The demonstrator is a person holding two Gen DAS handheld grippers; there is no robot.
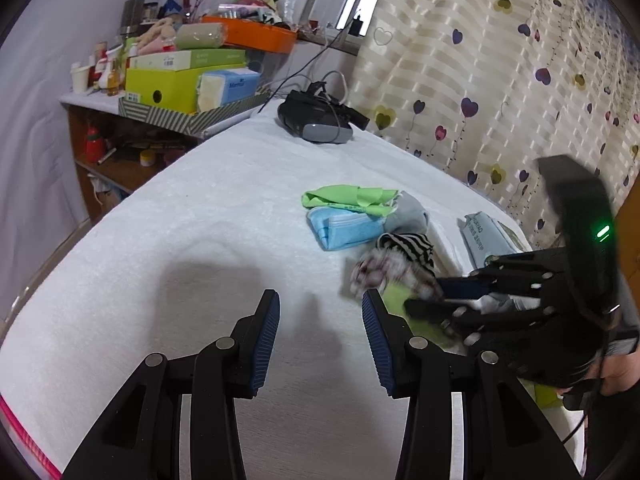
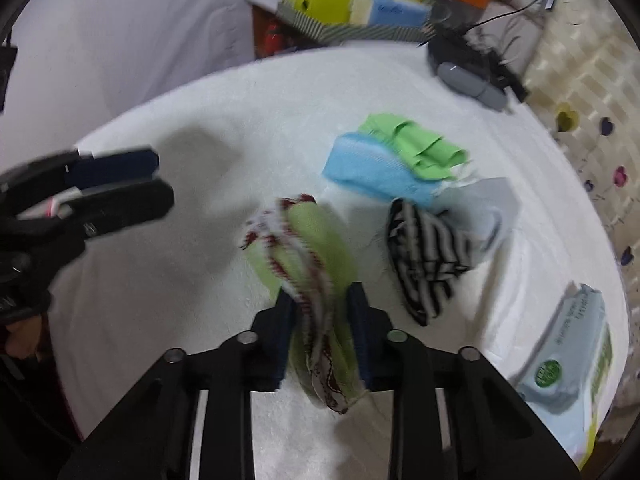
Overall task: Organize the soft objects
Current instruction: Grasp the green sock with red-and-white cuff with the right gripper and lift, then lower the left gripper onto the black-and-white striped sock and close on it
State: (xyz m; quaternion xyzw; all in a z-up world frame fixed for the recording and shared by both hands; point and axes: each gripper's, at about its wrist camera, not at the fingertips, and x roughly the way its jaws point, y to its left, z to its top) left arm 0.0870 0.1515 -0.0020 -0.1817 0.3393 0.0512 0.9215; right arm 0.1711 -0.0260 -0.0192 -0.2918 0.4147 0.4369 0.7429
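1. The left wrist view shows the shelf (image 1: 132, 120) with boxes at the far left and the heart curtain (image 1: 500, 80) on the right. The right wrist view shows the whole wipes pack (image 2: 568, 360) at the right edge of the bed.
2. The left gripper (image 1: 320, 320) hangs over the bare white bed (image 1: 200, 220). Its jaws are wide apart and hold nothing.
3. The right gripper (image 2: 320, 320) pinches a green and red-white cloth (image 2: 308, 248). Its jaws press the cloth from both sides, and the cloth sticks up past the tips. It is blurry.
4. The pile sits in the middle of the bed: a blue cloth (image 2: 372, 168) touches a green cloth (image 2: 420, 148), and a striped sock (image 2: 424, 256) lies on a grey sock (image 2: 488, 208).
5. A black headset (image 1: 316, 116) sits at the far end of the bed.
6. The left half of the bed is open room. The pile is near the right edge by the curtain.
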